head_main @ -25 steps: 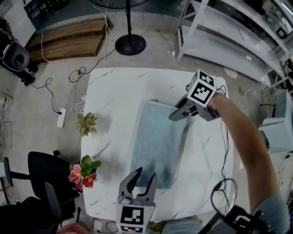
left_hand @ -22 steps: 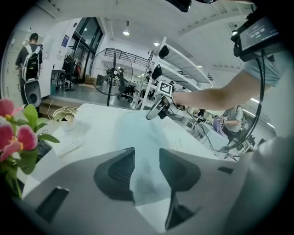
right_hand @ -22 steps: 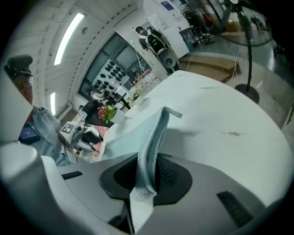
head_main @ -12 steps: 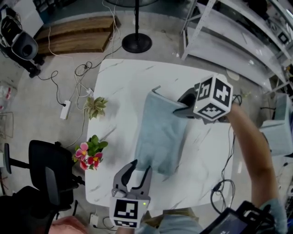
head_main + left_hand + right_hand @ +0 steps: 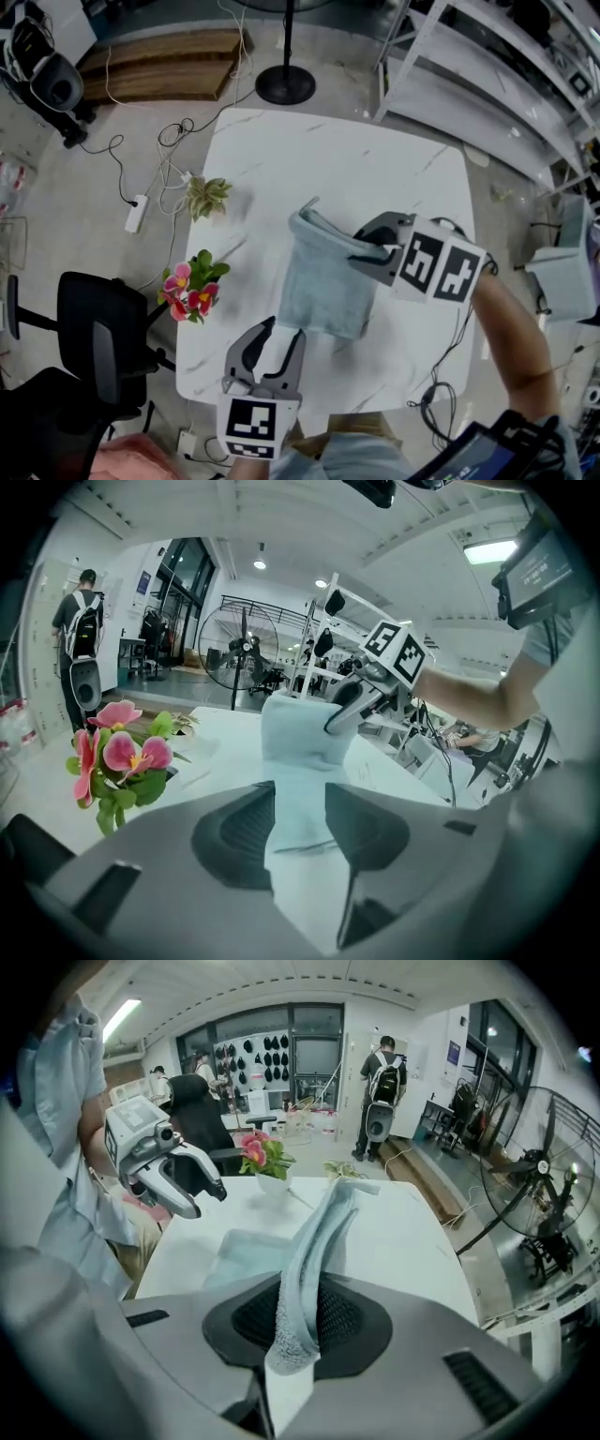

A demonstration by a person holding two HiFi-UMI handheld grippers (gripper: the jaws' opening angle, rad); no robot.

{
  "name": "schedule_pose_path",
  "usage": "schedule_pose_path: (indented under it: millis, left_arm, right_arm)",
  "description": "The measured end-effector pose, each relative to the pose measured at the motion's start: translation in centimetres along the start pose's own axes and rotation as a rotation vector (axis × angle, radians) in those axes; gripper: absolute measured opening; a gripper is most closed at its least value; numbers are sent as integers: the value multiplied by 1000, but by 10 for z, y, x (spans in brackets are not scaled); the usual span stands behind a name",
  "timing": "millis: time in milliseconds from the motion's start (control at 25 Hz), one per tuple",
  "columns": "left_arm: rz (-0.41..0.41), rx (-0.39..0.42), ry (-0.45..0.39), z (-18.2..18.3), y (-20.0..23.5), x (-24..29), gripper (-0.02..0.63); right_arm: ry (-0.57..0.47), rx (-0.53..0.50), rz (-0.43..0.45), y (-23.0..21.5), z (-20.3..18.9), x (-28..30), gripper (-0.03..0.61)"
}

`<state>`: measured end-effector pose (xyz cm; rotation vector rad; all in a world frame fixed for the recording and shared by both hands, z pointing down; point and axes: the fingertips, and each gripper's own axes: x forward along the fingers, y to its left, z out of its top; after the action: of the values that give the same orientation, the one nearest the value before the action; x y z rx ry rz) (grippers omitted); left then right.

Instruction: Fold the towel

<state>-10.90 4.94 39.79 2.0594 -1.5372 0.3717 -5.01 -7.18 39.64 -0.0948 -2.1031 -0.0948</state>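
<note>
Because the right tool [image 5: 364, 255] pinches only 1 thin edge of the towel [image 5: 323, 286], raised off the bench [image 5: 281, 159], the fold may slip free or land skewed. The left tool [image 5: 277, 339], jaws apart and empty, hovers just beside the towel's near edge, which lies flat.

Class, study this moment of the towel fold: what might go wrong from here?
1. The right gripper pinches the towel at only one spot of its raised edge, so the fold may land crooked.
2. The left gripper hangs open by the near end, which lies unpinned, so the towel might slide on the table.
3. The potted flowers stand close to the left gripper; a swing might knock them.
</note>
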Motion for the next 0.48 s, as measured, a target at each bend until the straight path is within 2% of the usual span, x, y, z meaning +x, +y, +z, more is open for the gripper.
schedule_pose_path:
  millis: [480]
  left_arm:
    - [13, -8, 5, -4, 4, -7, 169]
  right_arm:
    - [-76, -164, -105, 54, 11, 0, 75]
